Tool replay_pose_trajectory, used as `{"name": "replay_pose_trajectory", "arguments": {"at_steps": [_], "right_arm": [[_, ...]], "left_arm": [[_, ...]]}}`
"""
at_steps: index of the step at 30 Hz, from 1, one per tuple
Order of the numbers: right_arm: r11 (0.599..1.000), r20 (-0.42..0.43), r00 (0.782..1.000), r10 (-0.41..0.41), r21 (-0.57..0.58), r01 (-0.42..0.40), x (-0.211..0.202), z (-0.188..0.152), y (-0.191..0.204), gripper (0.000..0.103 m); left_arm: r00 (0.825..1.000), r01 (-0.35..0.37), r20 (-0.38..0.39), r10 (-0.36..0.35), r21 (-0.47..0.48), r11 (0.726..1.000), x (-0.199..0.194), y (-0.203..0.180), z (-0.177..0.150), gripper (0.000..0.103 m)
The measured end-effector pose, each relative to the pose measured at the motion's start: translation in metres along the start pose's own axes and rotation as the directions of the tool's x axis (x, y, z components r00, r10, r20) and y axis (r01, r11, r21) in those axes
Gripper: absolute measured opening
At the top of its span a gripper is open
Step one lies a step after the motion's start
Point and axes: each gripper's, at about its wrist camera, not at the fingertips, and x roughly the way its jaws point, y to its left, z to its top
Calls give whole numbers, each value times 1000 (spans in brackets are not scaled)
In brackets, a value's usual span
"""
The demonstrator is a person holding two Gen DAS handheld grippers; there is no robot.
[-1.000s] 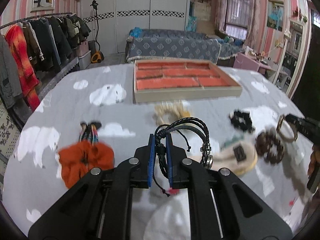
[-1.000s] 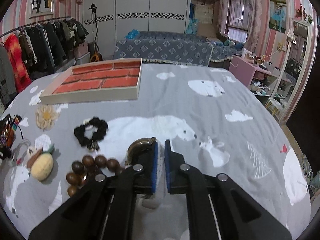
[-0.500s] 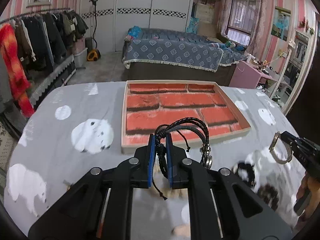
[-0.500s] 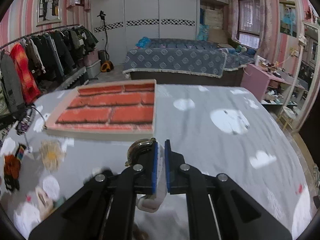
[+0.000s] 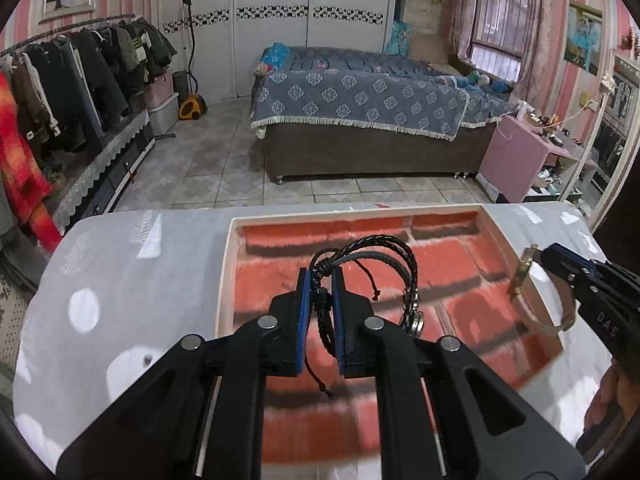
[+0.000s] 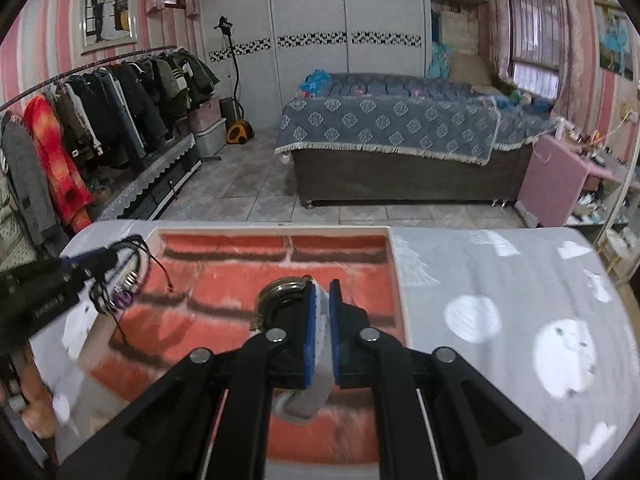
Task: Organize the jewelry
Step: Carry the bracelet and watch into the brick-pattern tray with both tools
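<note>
Both pieces are in hand but not yet placed. The left tool (image 5: pixel 319 280) is clamped on a black braided bracelet (image 5: pixel 376 256), the right tool (image 6: pixel 323 292) on a metal bangle (image 6: pixel 280 292), both above the tray (image 5: pixel 224 272), whose visible compartments look empty, by the counter's (image 6: pixel 500 280) far edge.

Braided black leather bracelet (image 5: pixel 372 268), shiny metal bangle (image 6: pixel 280 294), fuzzy red tray lining (image 5: pixel 452 264)

Tray (image 5: pixel 226 276) sits on desk (image 5: pixel 120 280). My left claw (image 5: pixel 319 300) over its left part, right claw (image 6: pixel 321 320) over right; bed (image 6: pixel 384 128) beyond.
</note>
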Motion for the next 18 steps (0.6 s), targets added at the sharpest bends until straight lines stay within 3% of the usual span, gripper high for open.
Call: {"name": "replay_pose_trajectory", "arguments": {"at_steps": [10,18], "right_arm": [[998,-135,989,-51,17,54,87,23,-2,7],[995,-188,978,-89,18,94,114,35,-13,7]], "left_arm": [[993,-40,-112,40,5,999,86,8,33,9],[978,-34,-208,34,3,999,124,14,33,10]]}}
